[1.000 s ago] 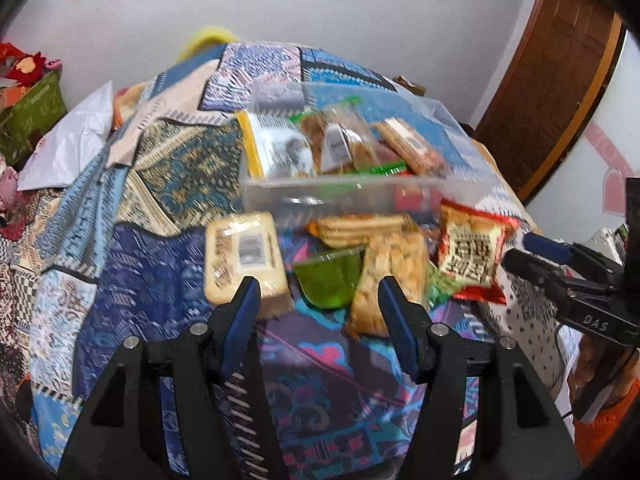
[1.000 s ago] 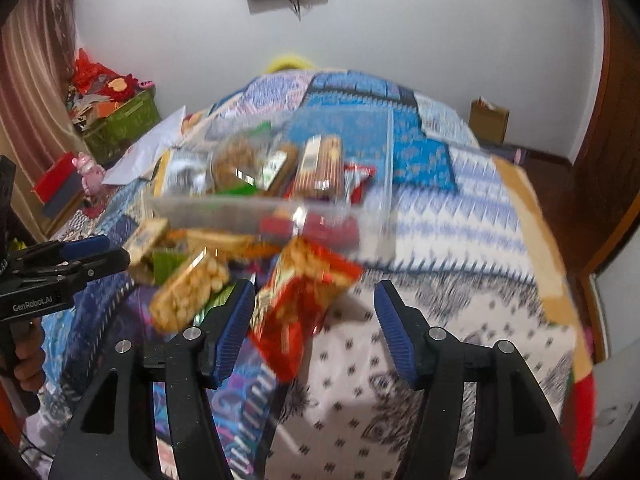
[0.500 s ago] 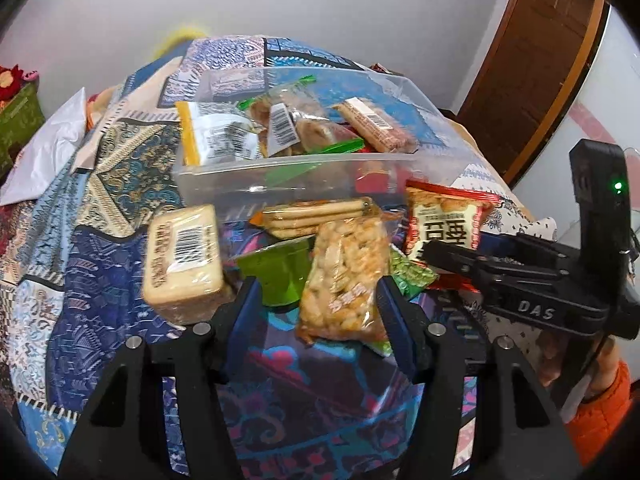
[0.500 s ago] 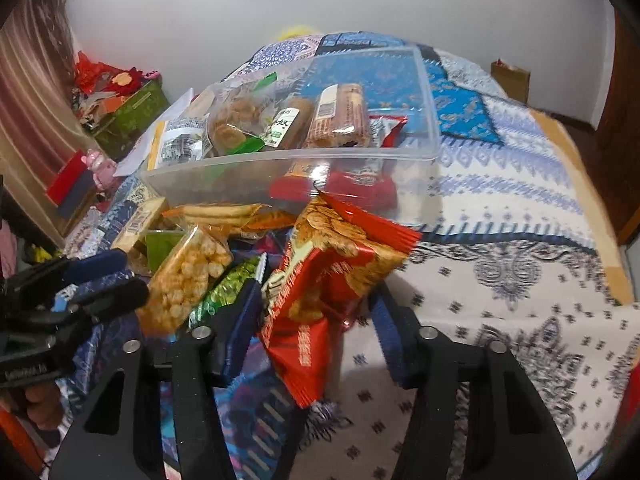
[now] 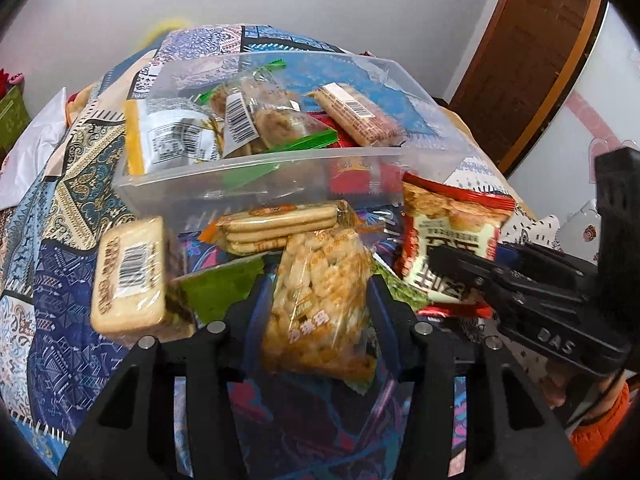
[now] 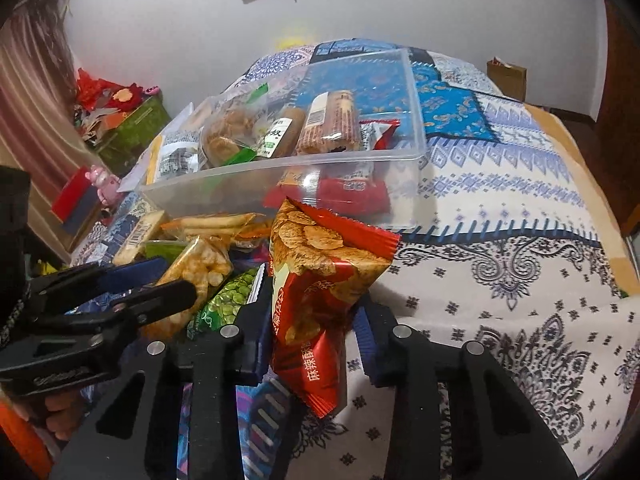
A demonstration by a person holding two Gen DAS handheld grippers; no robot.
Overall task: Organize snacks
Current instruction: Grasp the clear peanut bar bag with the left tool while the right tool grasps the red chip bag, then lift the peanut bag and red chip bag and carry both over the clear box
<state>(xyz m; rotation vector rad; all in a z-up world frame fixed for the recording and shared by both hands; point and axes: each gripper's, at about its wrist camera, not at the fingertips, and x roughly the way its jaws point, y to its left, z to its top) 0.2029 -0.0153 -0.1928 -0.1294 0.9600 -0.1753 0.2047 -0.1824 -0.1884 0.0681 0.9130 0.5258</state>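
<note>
A clear plastic bin [image 5: 256, 168] holding several snack packs sits on a patterned bedspread; it also shows in the right wrist view [image 6: 328, 168]. My left gripper [image 5: 318, 300] straddles a clear bag of puffed snacks [image 5: 320, 300], jaws close on both sides of it. My right gripper [image 6: 310, 308] straddles a red cracker bag [image 6: 320, 280], jaws close on its sides. The red bag also shows in the left wrist view [image 5: 448, 232], with the right gripper [image 5: 472, 268] on it. The left gripper [image 6: 160, 284] shows at left in the right wrist view.
In front of the bin lie a biscuit sleeve [image 5: 276, 228], a tan wafer block [image 5: 130, 276], a green jelly cup [image 5: 220, 288] and a green pea bag [image 6: 228, 304]. A green box [image 6: 128, 128] with red items stands beside the bed. A wooden door [image 5: 536, 60] is at right.
Both grippers have moved forward and down onto the snacks. The left jaws now flank the puffed snack bag; the right jaws have narrowed around the red bag.
</note>
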